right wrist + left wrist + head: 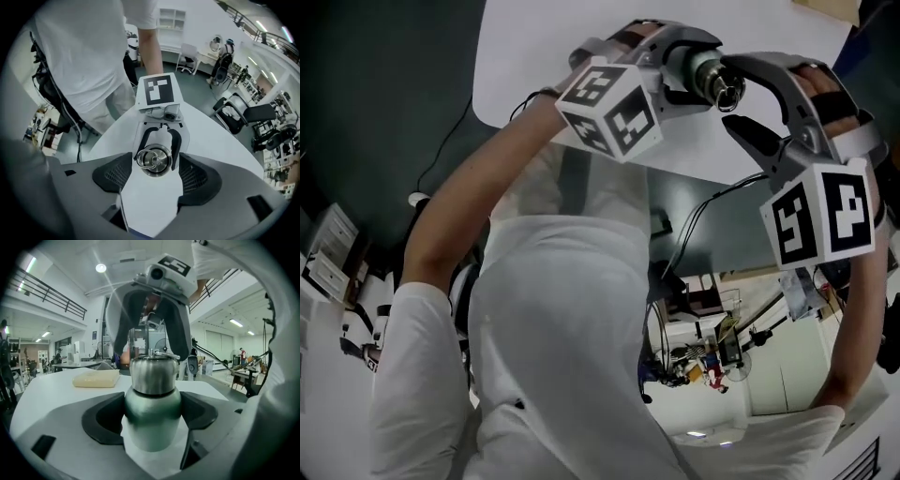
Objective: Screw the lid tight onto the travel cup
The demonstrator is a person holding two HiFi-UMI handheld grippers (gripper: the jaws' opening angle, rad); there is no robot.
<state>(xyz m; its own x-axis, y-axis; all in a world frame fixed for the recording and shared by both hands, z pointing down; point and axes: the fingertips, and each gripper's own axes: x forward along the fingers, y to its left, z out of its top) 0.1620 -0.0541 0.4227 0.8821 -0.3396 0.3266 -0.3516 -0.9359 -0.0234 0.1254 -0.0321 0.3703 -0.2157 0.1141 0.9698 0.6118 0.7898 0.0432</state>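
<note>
The travel cup has a green body and a steel lid with a ring handle on top. My left gripper is shut on the cup's body and holds it upright over the white table. In the head view the lid shows past the left gripper. My right gripper points down over the lid and is open. Its pads stand wide on either side, clear of the lid. In the head view the right gripper sits just right of the cup.
A pale yellow block lies on the table behind the cup. The table's edge curves round to the right, with office chairs on the floor beyond. The person's white-clothed body stands close behind the grippers.
</note>
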